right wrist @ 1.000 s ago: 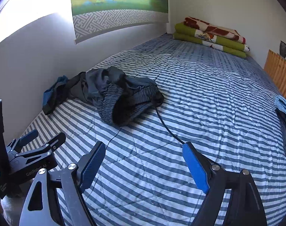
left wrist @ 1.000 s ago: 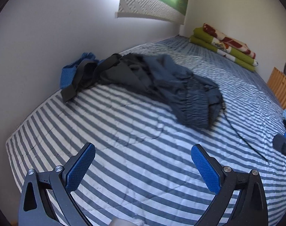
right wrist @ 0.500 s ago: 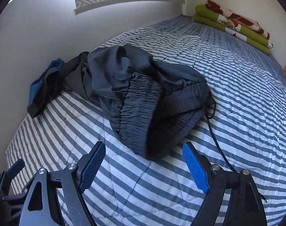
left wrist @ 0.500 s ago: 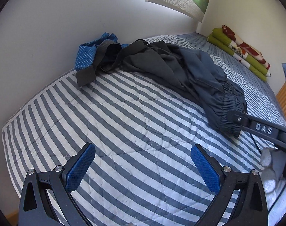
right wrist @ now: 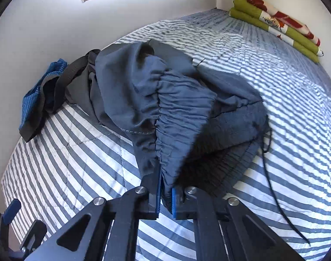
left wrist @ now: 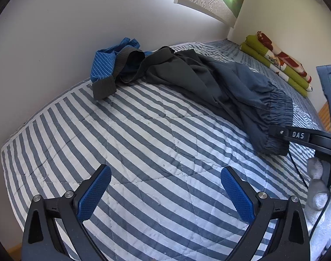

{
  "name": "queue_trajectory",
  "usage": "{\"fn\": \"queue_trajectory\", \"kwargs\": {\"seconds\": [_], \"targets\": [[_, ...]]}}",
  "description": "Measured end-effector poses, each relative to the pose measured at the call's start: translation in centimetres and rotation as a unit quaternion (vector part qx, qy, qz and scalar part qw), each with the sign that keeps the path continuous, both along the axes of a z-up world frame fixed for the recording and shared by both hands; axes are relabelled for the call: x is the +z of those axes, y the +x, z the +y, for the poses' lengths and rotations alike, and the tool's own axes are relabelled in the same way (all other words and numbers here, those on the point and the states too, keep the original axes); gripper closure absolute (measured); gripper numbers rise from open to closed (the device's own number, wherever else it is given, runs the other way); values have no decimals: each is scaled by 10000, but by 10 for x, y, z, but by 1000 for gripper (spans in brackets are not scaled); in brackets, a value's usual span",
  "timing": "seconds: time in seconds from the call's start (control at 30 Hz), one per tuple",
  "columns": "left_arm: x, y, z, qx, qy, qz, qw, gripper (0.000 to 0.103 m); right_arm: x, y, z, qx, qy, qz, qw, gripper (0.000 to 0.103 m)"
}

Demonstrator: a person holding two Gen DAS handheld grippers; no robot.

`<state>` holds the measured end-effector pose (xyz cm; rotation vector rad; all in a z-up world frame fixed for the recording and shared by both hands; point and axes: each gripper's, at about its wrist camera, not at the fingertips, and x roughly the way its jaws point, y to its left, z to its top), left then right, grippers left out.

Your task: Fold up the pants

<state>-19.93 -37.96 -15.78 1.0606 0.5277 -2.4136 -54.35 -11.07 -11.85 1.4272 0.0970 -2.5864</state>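
Pants (right wrist: 169,100) lay crumpled on striped bed (right wrist: 274,91) near wall. Right claw (right wrist: 166,195) was clamped on gathered waistband. Left claw (left wrist: 165,187) hung wide apart, empty, above bare bedspread.

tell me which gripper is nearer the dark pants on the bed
Right. The right gripper is shut on the elastic waistband of the pants. The left gripper hangs open over bare striped bedspread, apart from the pants.

A home bedroom: striped quilted bed (left wrist: 156,143), folded blankets (right wrist: 274,24).
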Motion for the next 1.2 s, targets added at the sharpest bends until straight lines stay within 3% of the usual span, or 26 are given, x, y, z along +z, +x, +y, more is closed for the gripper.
{"fn": "queue_trajectory", "kwargs": {"seconds": [0.27, 0.4, 0.6, 0.73, 0.87, 0.93, 0.97, 1.03, 1.1, 1.2], "targets": [[4, 1, 8, -26, -152, 33, 9999, 1, 59, 48, 73, -491, 568, 759, 9943, 98], [5, 1, 18, -102, -201, 22, 9997, 2, 84, 95, 150, -1018, 575, 833, 9896, 98], [8, 3, 52, -461, -251, 170, 9985, 2, 99, 199, 281, -2140, 737, 778, 9709, 99], [6, 1, 77, -726, -121, 187, 9971, 2, 91, 270, 365, -2953, 964, 533, 9490, 99], [12, -1, 113, -1036, -143, 166, 9944, 2, 79, 330, 440, -4026, 1634, 443, 8996, 99], [18, -1, 135, -1249, -205, 168, 9918, 2, 71, 352, 475, -4433, 1623, 271, 8811, 99], [20, -1, 145, -1342, -208, 161, 9906, 2, 67, 362, 490, -4470, 1473, 139, 8822, 98], [24, -5, 164, -1526, -203, 130, 9880, 2, 58, 369, 511, -4230, 690, -209, 9033, 95], [27, -11, 185, -1704, -246, 63, 9851, 2, 51, 379, 523, -3996, 27, -386, 9159, 79], [36, -22, 221, -2090, -265, -34, 9775, 2, 54, 398, 529, -3942, -281, -175, 9184, 60]]}}
